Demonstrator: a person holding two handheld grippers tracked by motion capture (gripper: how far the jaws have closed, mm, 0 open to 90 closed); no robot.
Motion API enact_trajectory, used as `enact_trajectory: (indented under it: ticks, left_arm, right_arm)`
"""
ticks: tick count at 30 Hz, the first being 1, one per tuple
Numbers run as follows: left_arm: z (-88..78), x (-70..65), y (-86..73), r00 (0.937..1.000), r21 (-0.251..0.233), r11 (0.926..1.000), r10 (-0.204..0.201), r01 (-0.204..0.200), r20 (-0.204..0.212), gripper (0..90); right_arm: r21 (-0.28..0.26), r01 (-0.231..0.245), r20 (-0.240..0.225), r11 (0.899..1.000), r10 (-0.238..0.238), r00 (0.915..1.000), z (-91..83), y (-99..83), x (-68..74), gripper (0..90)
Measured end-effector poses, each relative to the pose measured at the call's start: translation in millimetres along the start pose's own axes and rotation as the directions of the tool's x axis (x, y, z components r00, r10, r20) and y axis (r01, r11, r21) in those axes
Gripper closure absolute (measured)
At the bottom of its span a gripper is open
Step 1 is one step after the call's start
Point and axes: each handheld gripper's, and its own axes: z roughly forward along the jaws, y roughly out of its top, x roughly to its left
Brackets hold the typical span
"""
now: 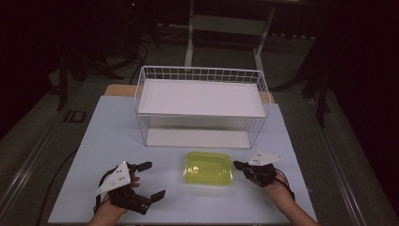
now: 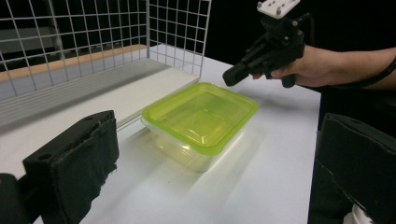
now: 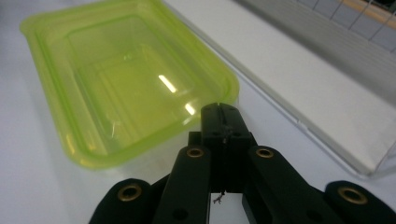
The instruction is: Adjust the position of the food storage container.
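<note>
The lidded green container [image 1: 208, 168] sits near the front of the table [image 1: 108, 141], just before the wire basket [image 1: 200, 75]. The right gripper [image 1: 240, 165] — jaws pressed together, holding nothing — noses at its right edge; better to open first and come in square. The left gripper [image 1: 151, 179] waits wide open, well left. The right gripper view shows the closed tips just short of the lid's rim — the high view can't settle that.

No readable text, label or number anywhere.
</note>
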Motion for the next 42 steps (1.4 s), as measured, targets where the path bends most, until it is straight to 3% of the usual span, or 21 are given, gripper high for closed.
enact_trajectory:
  ticks: [7,13,23,33,42]
  left_arm:
    - [1.1,-1.0,-0.7,1.0000,0.003,1.0000,-0.001,0.001,-0.006,0.1]
    - [1.4,-0.3,-1.5,1.0000,0.007,1.0000,-0.002,0.002,-0.006,0.1]
    - [2.1,0.0,-2.8,0.9999,0.013,0.9999,-0.008,0.008,-0.007,0.0]
    - [3.2,0.2,-3.5,0.9999,0.021,0.9997,-0.009,0.010,-0.013,0.1]
    - [3.8,-0.9,-4.0,0.9993,0.024,0.9996,-0.011,0.012,-0.035,0.1]
  right_arm:
    - [0.010,-0.005,-0.021,1.000,0.005,0.9998,5.2,-5.3,4.5,90.0]
    - [0.014,0.002,-0.024,1.000,-0.002,0.9997,11.1,-0.1,5.3,90.0]
    - [0.005,0.016,-0.056,1.000,-0.016,0.9983,28.7,14.6,10.1,90.0]
    - [0.002,0.012,-0.093,1.000,-0.012,0.9956,36.0,18.1,19.7,90.0]
    - [-0.013,0.025,-0.073,1.000,-0.026,0.9970,31.0,20.9,20.5,90.0]
